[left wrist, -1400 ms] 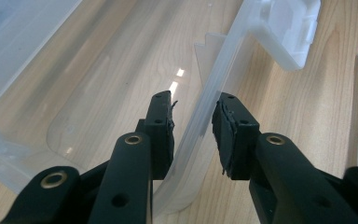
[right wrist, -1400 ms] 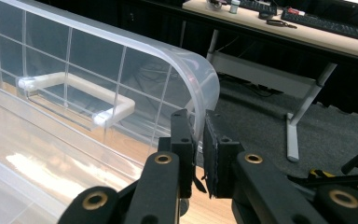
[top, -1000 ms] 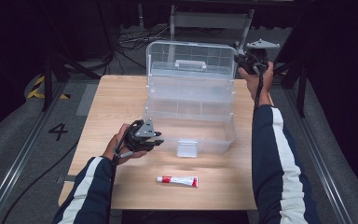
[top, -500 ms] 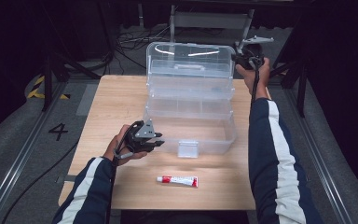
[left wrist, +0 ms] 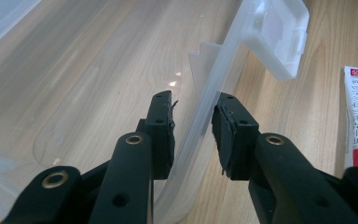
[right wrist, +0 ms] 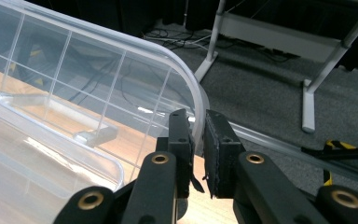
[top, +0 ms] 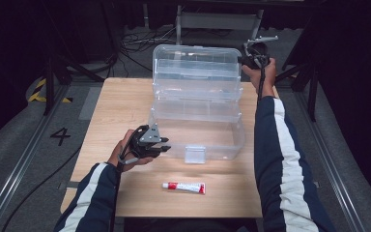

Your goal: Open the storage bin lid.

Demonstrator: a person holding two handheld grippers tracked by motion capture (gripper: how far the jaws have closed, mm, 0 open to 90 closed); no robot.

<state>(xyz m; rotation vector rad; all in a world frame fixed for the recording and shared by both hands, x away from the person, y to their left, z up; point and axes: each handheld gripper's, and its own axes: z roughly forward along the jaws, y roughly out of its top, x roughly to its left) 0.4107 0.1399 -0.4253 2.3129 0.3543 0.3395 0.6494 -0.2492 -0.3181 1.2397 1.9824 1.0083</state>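
A: Where do we have the box?

B: It sits on the table, toward the far middle, with its lid standing up at the back. It is clear plastic, and the latch hangs at its front wall.

A: And our left gripper?

B: We have it at the box's front left corner. In the left gripper view the jaws straddle the front wall, one inside and one outside, and the pads press on the plastic, so we are clamped on the box.

A: The right gripper?

B: It is up at the lid's far right corner. In the right gripper view the jaws pinch the lid's rim.

A: Anything else?

B: A tube lies flat near the front edge, apart from the box.
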